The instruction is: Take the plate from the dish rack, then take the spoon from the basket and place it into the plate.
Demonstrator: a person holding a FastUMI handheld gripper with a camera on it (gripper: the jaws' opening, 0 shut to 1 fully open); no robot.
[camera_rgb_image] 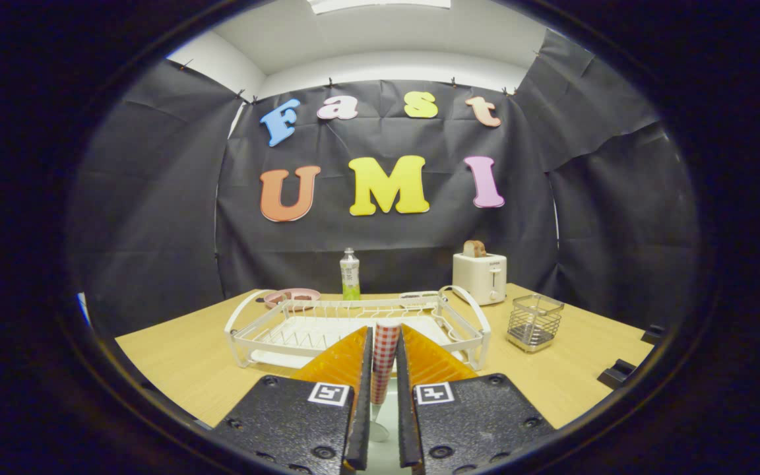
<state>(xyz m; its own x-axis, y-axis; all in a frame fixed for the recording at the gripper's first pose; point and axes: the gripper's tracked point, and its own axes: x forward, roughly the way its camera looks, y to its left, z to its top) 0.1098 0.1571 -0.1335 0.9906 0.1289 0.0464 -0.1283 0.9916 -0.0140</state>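
My gripper is shut on the spoon. Its red-and-white checked handle stands up between the two fingers, and its metal bowl hangs down low in the gap. Under the spoon's bowl a strip of white surface shows between the fingers; it looks like the plate, mostly hidden by the gripper body. Just beyond the fingertips the white wire dish rack sits on the wooden table with no dishes in it. To the right of the rack stands the small wire basket, with nothing visible inside.
A pink bowl lies behind the rack's left end. A green-and-clear bottle stands at the back of the table. A white toaster with a slice of bread stands back right. Two black blocks sit on the table's right edge.
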